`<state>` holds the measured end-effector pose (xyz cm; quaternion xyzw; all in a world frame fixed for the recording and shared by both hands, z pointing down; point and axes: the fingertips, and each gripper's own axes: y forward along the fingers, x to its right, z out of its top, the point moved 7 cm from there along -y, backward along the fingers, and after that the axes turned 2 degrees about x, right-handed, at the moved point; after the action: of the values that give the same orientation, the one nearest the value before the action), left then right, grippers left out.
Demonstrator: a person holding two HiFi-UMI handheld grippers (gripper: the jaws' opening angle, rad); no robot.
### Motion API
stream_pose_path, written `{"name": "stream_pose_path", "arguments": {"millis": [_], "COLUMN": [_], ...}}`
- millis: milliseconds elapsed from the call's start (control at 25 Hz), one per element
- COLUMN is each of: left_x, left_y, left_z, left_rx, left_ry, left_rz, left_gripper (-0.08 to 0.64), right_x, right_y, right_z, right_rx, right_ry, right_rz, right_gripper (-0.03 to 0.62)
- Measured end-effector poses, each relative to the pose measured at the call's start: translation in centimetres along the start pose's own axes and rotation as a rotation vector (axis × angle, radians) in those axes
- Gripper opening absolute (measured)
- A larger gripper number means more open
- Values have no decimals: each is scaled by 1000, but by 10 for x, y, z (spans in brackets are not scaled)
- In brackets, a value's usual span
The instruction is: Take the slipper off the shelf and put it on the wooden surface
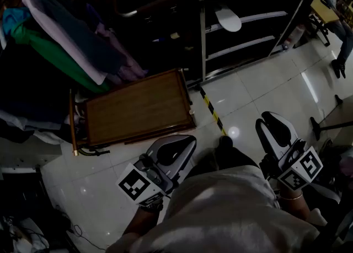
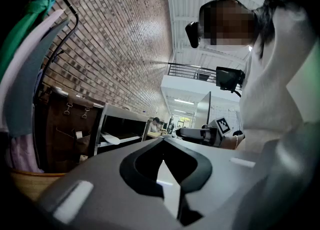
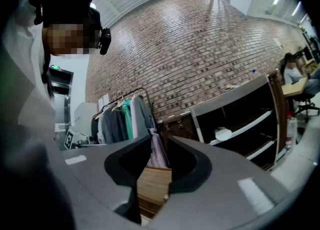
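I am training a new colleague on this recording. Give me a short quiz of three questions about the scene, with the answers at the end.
1. Multiple choice: where is the white slipper now?
A) on the wooden surface
B) on the shelf
C) inside a box
2. True or false: the right tool is holding the slipper.
3. Fill in the word: in the head view, the wooden surface stands to the ___ of the shelf.

Key: 1 B; 2 false, because nothing is between its jaws; 3 left.
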<state>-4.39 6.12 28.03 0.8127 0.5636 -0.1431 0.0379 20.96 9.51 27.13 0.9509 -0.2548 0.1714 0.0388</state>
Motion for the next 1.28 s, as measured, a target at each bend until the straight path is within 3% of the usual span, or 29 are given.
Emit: {"name": "stream_pose_path", "arguments": {"millis": [120,240,440,560,680,800,960,1160,1280], "left_x": [-29,-51,-83,-107,-137,-159,-181,-214,-232], "left_y": [19,57,117,154,195,233,270,291,298], "left_z": [-1,4,19,40,51,57,55,36,22], "left_rx": [-12,32,32,52,81,104,36,-3,-7], "left_ry": [5,23,21,59,74,44,78,113,90], "left_rz": [28,15,16,55,95,100,91,125,135], "left_gripper": [-5,-5,-5,-5,-5,-5,-5,-5,-5], "right_x": [45,87,153,197,244,297,361,406,427], "right_y": [11,28,86,127,165,198,233,267,289], "right_z": [5,4,1,17,45,51,24,-21,-47], "right_rx": [-17,-78,-133,-152,-124,-145,-209,-286,-342], "right_ry": [-5,-82,-49,-129,-161,-135,-38,58,74], "right_rz": [-85,-113,-22,94,145,126,26,-6,-17], "right_gripper": [89,91,117,126,124,126,172,175,175]}}
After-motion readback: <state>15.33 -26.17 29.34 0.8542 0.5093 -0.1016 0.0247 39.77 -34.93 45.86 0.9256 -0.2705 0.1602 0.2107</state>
